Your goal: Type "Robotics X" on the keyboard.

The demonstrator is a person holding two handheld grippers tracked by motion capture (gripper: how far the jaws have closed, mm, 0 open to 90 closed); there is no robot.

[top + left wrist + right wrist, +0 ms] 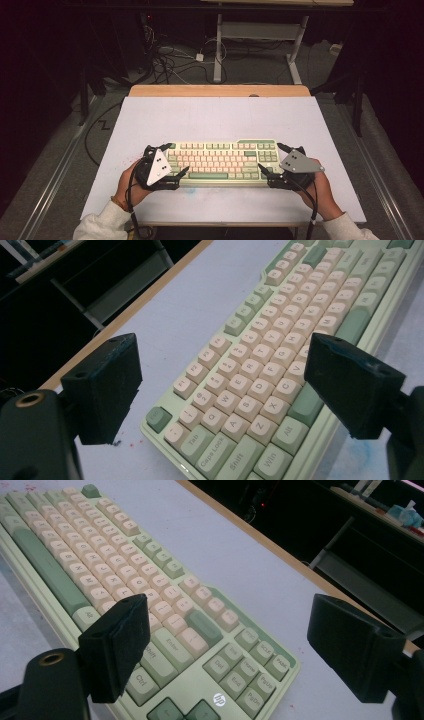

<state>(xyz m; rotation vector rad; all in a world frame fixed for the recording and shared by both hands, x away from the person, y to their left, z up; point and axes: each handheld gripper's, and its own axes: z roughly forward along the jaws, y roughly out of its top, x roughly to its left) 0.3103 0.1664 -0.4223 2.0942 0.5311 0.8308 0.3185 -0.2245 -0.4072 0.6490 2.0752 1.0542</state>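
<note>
Keyboard point(223, 161) on table point(210, 115), near edge; left gripper point(172, 162) at nine o'clock, right gripper point(271, 161) at three.

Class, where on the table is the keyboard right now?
In the high view the green and pink keyboard lies near the table's front edge, between the left gripper and right gripper, both open at its ends.

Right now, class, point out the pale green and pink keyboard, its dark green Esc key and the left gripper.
pale green and pink keyboard point(220, 162): high view, middle keys.
dark green Esc key point(159, 419): left gripper view, keycap top.
left gripper point(179, 160): high view, between its jaws.
</note>
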